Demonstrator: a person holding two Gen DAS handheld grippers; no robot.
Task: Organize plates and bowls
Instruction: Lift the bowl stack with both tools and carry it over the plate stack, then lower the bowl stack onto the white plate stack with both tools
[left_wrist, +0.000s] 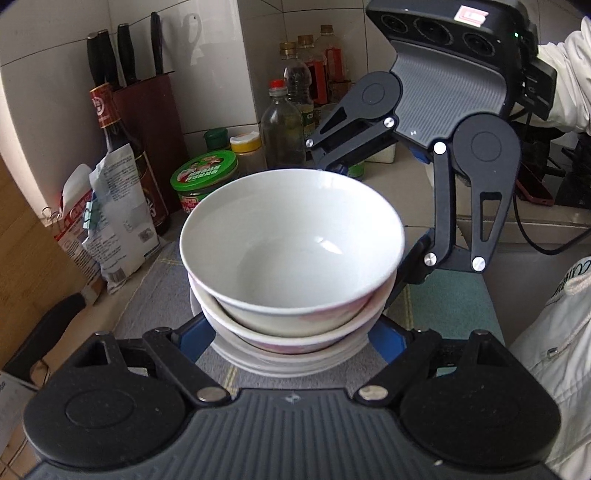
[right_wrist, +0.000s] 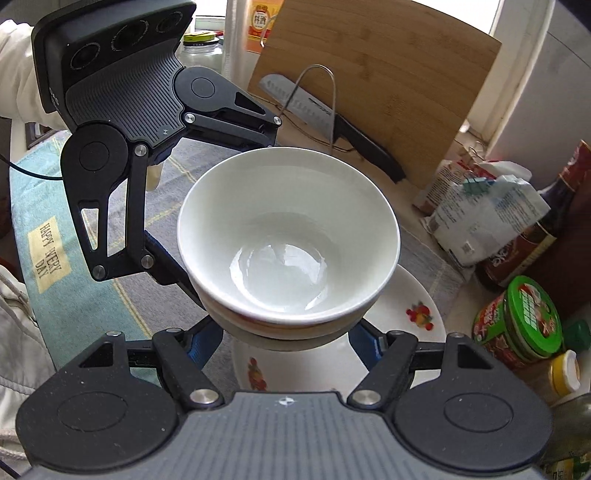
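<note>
Squarely between both claws, stacked bowls (left_wrist: 291, 254).

Top white bowl (left_wrist: 291, 243) sits upright and empty, glossy inside, nested in a second bowl (left_wrist: 295, 334) with a pinkish band on its outside. Beneath them lies a white plate (right_wrist: 417, 314) with printed fruit motifs, flat under the stack, jutting out to one side in the right wrist view.

Both wrist views look steeply down (close) on stacked bowls (left_wrist: 291, 251).
</note>
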